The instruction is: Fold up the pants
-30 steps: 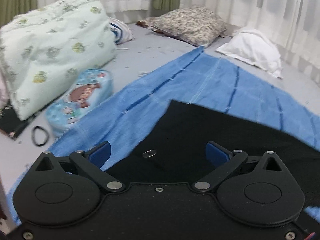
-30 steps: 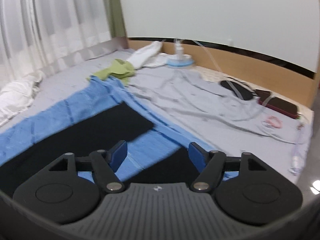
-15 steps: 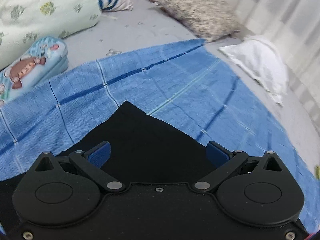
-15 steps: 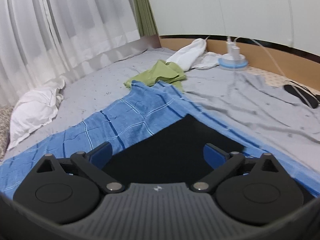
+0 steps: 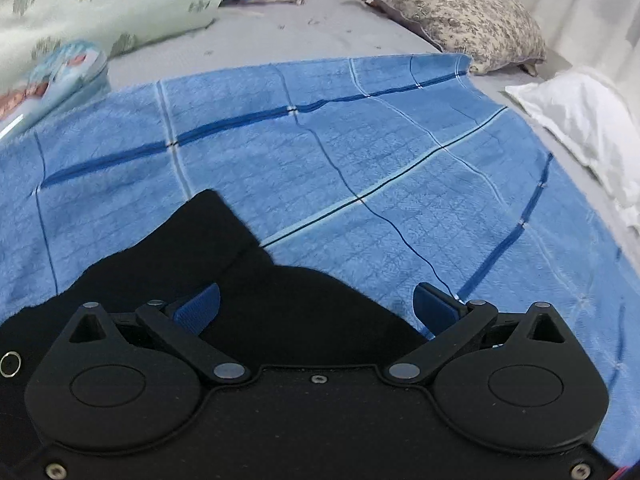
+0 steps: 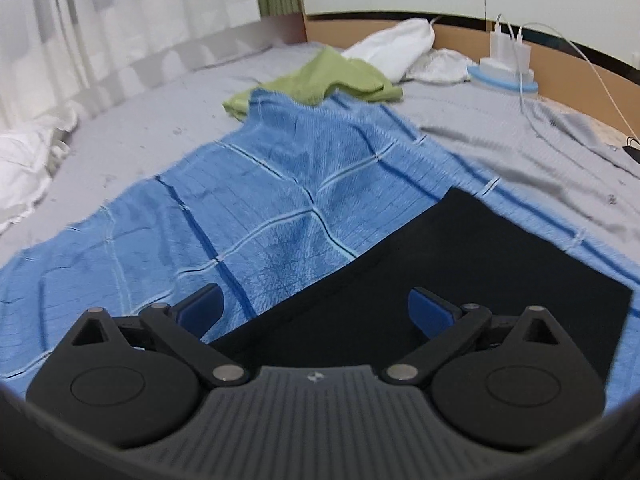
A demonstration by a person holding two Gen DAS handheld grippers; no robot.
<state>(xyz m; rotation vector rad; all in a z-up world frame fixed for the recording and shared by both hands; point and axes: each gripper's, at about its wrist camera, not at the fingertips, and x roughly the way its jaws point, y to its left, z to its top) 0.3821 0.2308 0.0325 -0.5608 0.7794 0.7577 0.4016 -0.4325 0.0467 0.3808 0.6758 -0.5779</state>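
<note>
The black pants (image 5: 248,280) lie flat on a blue checked blanket (image 5: 360,140) spread over the bed. In the left wrist view a corner of the pants points away from me, with a metal button (image 5: 10,364) at the far left edge. My left gripper (image 5: 316,306) is open, low over that corner, holding nothing. In the right wrist view another end of the pants (image 6: 460,264) lies on the blanket (image 6: 260,200). My right gripper (image 6: 314,306) is open just above its edge, holding nothing.
A floral pillow (image 5: 460,20), a white pillow (image 5: 580,120), a pale green quilt (image 5: 80,4) and a cartoon-print case (image 5: 52,80) ring the blanket. On the right side lie a green cloth (image 6: 328,80), white cloth (image 6: 400,48), chargers with cables (image 6: 508,64) and a wooden bed frame.
Both grippers have moved forward and down toward the pants; the blanket and the pants' edges now fill more of each view. Both stay open.
</note>
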